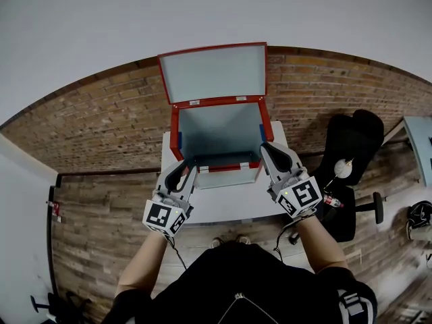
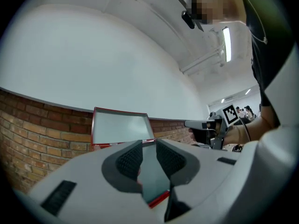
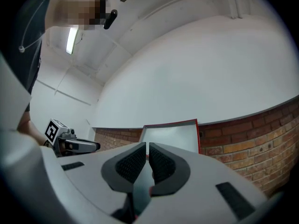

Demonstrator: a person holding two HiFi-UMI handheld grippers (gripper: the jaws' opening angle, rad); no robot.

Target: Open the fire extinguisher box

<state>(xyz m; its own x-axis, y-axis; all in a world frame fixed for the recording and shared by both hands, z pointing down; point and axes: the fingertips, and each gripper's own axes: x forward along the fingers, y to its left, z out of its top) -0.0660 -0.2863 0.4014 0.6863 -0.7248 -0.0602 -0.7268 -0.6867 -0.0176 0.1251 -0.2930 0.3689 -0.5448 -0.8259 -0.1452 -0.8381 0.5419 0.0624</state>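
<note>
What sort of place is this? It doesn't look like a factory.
Probably an office or lab workroom, not a factory. It has a part-brick wall, a wood-look floor, a white table and a black office chair. Tube lights hang overhead.

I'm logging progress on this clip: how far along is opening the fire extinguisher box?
Done: the box looks open, its lid standing upright behind it. In hand: the left gripper, jaws apart, and the right gripper, jaws nearly together, sit at its front corners; whether either grips the red rim is unclear. Left: probably just drawing both grippers away.
</note>
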